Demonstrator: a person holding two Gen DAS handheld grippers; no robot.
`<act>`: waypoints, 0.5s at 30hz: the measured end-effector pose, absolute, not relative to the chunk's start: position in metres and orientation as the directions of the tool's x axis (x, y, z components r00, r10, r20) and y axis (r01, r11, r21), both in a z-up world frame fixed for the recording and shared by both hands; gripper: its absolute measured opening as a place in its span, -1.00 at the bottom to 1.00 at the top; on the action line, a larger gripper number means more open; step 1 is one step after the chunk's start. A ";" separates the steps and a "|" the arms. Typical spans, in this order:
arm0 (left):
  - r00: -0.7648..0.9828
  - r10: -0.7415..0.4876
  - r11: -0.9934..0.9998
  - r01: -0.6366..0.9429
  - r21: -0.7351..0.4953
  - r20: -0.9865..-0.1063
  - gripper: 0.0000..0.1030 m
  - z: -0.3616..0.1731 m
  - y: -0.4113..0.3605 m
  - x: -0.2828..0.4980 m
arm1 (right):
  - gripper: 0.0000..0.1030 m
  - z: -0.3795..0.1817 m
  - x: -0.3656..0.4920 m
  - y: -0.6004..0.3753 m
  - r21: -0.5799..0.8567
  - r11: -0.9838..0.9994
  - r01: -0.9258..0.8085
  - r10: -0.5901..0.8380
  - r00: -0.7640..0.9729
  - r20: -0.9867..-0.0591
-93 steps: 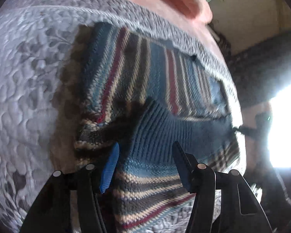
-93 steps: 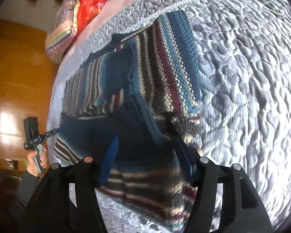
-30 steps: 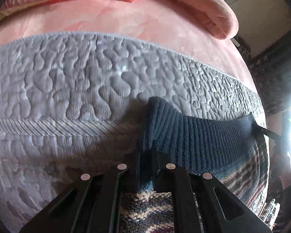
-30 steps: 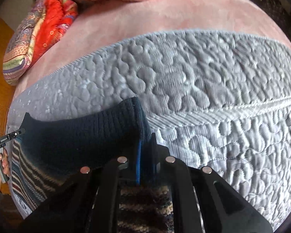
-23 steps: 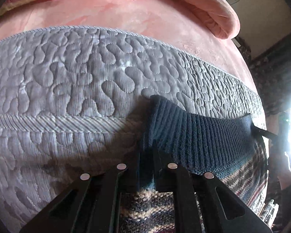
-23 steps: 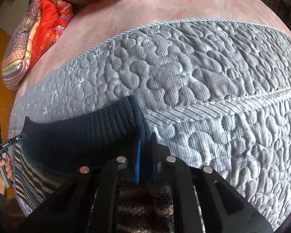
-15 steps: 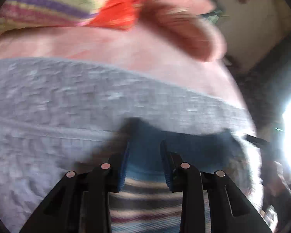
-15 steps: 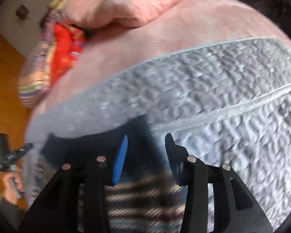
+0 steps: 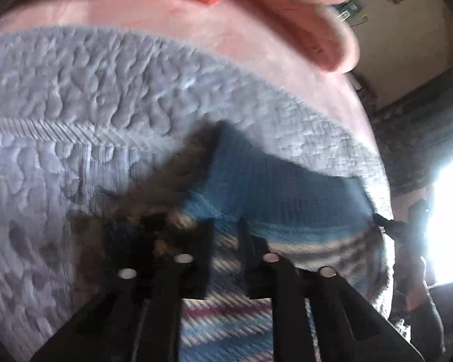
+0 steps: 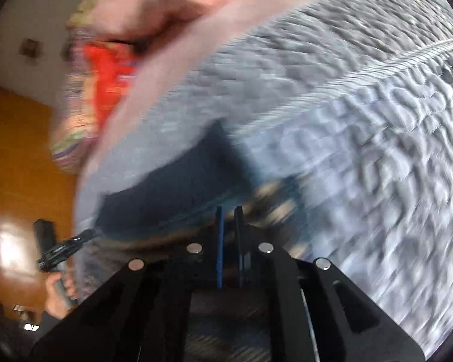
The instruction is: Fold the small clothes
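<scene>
Quilted grey bedspread [image 9: 75,96] bears a striped ribbed-knit sweater [image 9: 274,193]; left gripper [image 9: 226,235] narrowly parted, right gripper [image 10: 229,220] nearly closed, empty.

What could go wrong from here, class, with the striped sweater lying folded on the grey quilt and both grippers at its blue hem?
1. The left gripper is open right over the sweater; its fingers could snag the knit and drag the fold apart.
2. The right gripper looks shut at the hem corner. Blur hides whether it pinches cloth; if it does, pulling away may skew the fold.
</scene>
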State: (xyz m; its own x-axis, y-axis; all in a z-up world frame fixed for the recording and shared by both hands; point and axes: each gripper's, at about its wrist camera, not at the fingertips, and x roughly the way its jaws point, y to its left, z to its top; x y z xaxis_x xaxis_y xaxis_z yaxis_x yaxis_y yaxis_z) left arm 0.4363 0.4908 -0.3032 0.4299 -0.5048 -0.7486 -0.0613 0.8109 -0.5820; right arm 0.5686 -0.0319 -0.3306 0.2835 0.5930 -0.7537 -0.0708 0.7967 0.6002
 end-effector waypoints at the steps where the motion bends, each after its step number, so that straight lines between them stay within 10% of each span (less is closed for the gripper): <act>1: 0.439 -0.549 0.787 -0.013 -0.616 -0.711 -0.66 -0.294 0.485 0.420 | -0.86 -0.322 0.549 -0.022 0.628 0.769 -0.117 0.633 0.272 -0.725; 11: 0.388 -0.518 0.805 -0.082 -0.588 -0.762 -0.83 -0.337 0.488 0.344 | -0.99 -0.352 0.484 0.012 0.627 0.766 -0.140 0.642 0.185 -0.744; 15: 0.432 -0.584 0.760 -0.007 -0.650 -0.687 -0.51 -0.306 0.477 0.319 | -0.87 -0.332 0.456 0.027 0.651 0.732 -0.202 0.681 0.165 -0.714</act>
State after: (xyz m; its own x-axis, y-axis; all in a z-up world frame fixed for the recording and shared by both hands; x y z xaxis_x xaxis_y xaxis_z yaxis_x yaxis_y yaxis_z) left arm 0.3189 0.4770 -0.3056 0.4323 -0.5838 -0.6872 -0.0066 0.7600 -0.6498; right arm 0.4558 0.0269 -0.3319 0.1651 0.6807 -0.7138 -0.2024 0.7317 0.6509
